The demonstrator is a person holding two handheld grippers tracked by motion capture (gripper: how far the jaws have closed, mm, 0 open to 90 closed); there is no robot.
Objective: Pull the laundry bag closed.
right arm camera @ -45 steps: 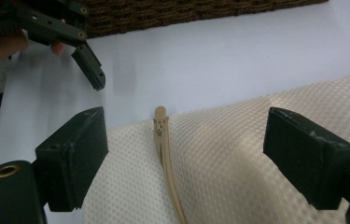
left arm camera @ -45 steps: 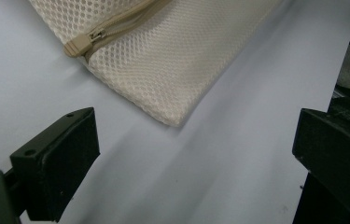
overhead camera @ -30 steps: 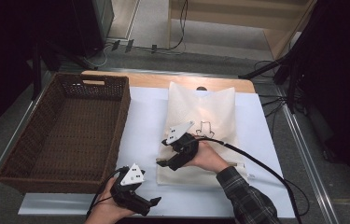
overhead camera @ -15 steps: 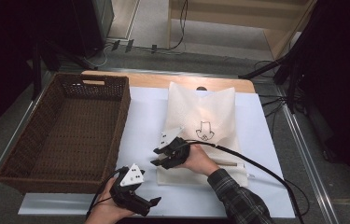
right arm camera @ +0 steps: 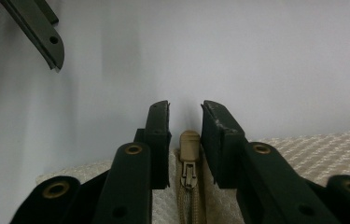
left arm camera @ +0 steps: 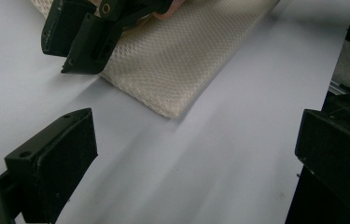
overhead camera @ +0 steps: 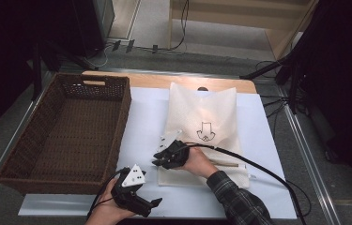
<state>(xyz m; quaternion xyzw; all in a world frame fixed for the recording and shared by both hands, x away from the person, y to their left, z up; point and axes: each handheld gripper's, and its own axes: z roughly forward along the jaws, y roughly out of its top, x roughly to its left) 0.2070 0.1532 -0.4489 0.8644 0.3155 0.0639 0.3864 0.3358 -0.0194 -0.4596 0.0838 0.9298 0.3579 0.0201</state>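
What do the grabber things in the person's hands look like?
Both are black with two flat, blocky jaws. The left gripper carries a grey three-cornered plate with small dark dots, and so does the right gripper. A thick black cable trails from the right one. The sleeve is dark plaid.

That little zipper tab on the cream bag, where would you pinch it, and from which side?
Probably by the flat tan pull, across its two narrow sides. It lies lengthwise along the zipper at the bag's near left corner, its tip toward the white table, so coming in low along the zipper line suits it. The right gripper is lined up that way, its jaws just closing with the pull between them.
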